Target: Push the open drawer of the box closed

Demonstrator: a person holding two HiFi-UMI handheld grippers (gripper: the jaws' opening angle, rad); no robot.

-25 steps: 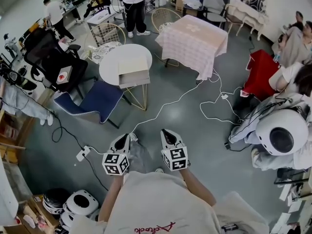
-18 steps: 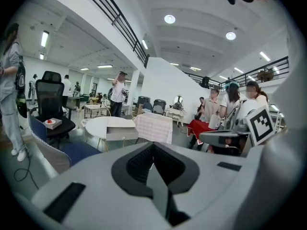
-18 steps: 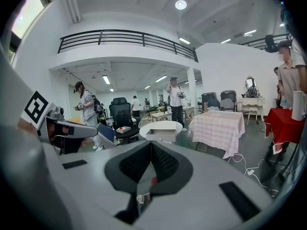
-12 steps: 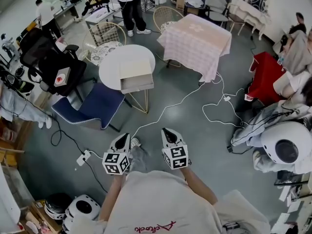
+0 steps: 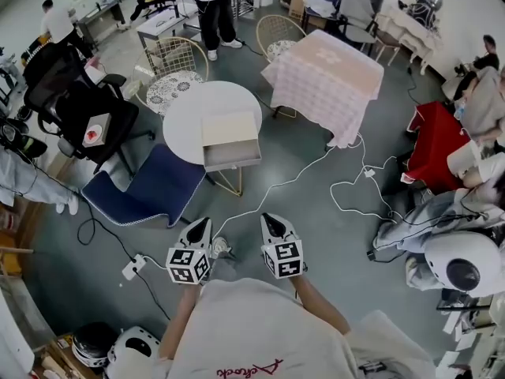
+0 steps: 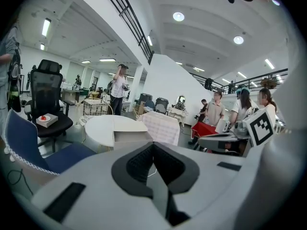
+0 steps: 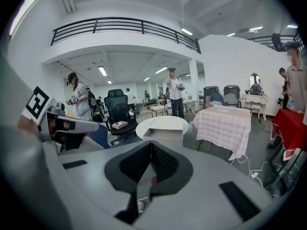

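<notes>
A beige box (image 5: 228, 129) stands on a round white table (image 5: 185, 109) well ahead of me, with its grey drawer (image 5: 233, 155) pulled out toward me over the table's near edge. Both grippers hang in front of my chest, far short of the table. My left gripper (image 5: 201, 224) and right gripper (image 5: 268, 219) are shut and hold nothing. The left gripper view shows its pads (image 6: 144, 162) meeting, with the box (image 6: 129, 137) beyond. In the right gripper view the pads (image 7: 163, 162) are also together, and the box (image 7: 165, 131) lies straight ahead.
A blue chair (image 5: 150, 184) sits left of the table's near side. A pink checked table (image 5: 327, 73) stands to the right. White cables (image 5: 347, 188) and a power strip (image 5: 132, 268) lie on the grey floor. Wire chairs (image 5: 177, 61), a black office chair (image 5: 79, 105) and several people surround the area.
The view has moved forward: the round table and box sit lower and nearer in the head view. Both grippers keep their place before my chest, still shut.
</notes>
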